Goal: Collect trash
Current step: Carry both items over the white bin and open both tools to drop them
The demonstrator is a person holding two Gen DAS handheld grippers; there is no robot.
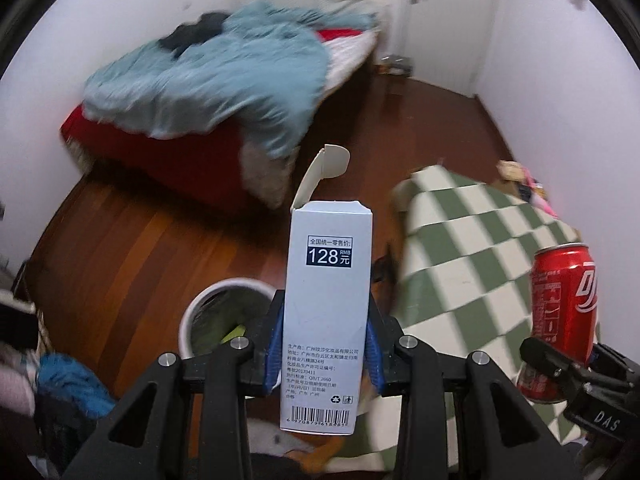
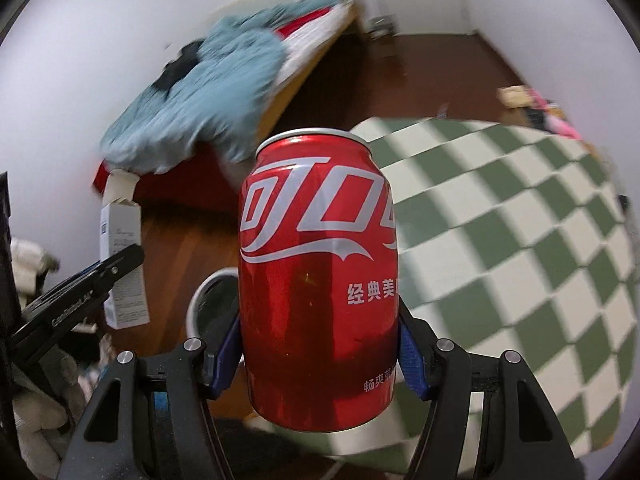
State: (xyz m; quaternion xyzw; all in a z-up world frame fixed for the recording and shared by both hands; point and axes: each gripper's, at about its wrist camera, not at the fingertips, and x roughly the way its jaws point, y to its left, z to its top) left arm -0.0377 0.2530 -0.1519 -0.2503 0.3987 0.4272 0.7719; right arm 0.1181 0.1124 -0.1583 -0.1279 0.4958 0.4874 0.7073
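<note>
Left tool [image 1: 326,344] clamps white carton [image 1: 328,300] upright; right tool [image 2: 320,354] clamps red can [image 2: 318,280]. Both carried above white bin [image 1: 192,312], near-left on floor, likely for dropping.

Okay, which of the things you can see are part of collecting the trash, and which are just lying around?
Part of the job: box in left gripper; red can in right gripper; white bin.

Lying about: blue blanket, bed, checkered cloth.
</note>
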